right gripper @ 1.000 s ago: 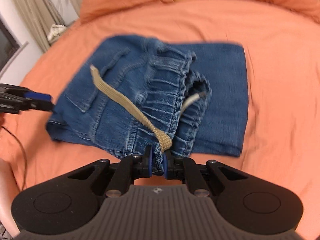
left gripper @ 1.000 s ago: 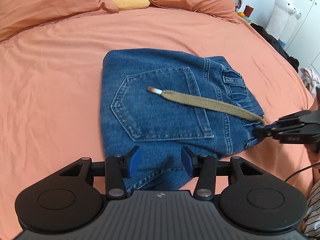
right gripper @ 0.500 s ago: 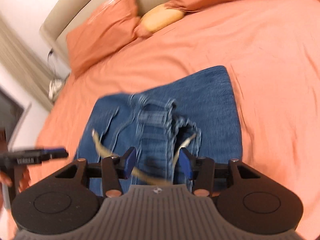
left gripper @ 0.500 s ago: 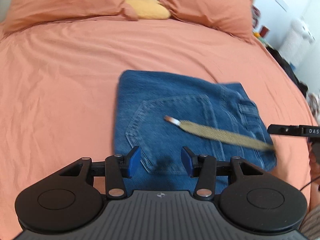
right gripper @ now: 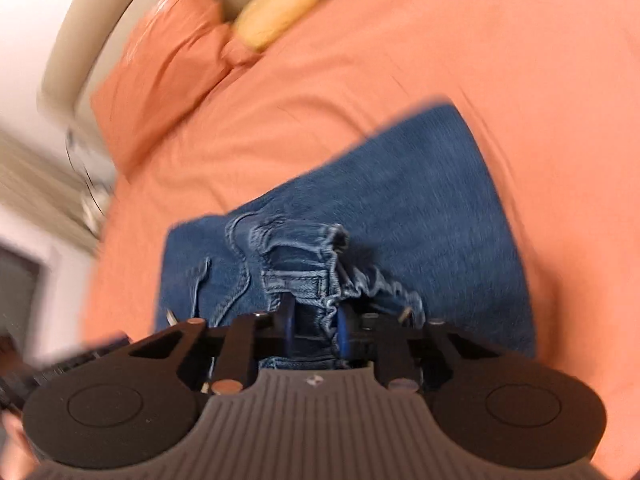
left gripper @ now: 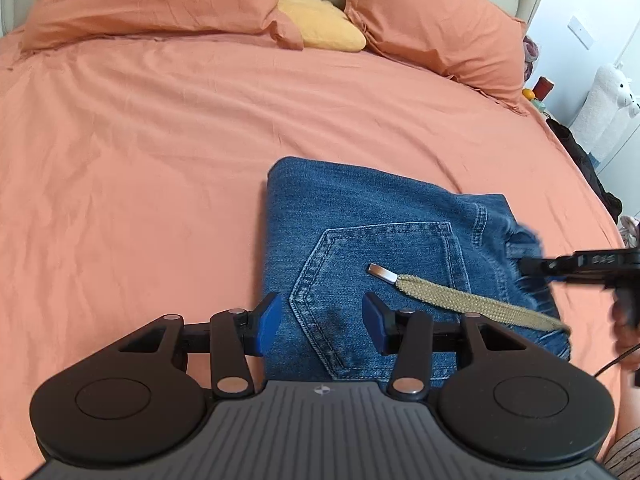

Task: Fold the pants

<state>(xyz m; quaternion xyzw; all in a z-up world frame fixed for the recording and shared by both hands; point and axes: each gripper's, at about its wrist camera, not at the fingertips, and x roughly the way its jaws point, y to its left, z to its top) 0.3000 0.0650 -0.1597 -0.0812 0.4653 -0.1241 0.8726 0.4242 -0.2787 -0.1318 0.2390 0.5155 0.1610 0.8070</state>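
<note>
1. Bed in orange sheets fills both views; the right wrist view is blurred.
2. Folded jeans lie on the bed (near edge hidden behind the left gripper).
3. Left gripper hovers above the jeans, jaws released.
4. Right gripper has its jaws clenched on the jeans' waistband.
5. Tan drawstring crosses the back pocket.

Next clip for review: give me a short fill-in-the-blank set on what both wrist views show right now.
1. The folded jeans lie on a bed sheet coloured ____.
2. The left gripper hovers over the back pocket with its jaws ____.
3. The right gripper has ____ fabric between its blue pads.
4. The khaki drawstring ends in a ____ tip.

Missing words: orange; open; denim; metal
</note>
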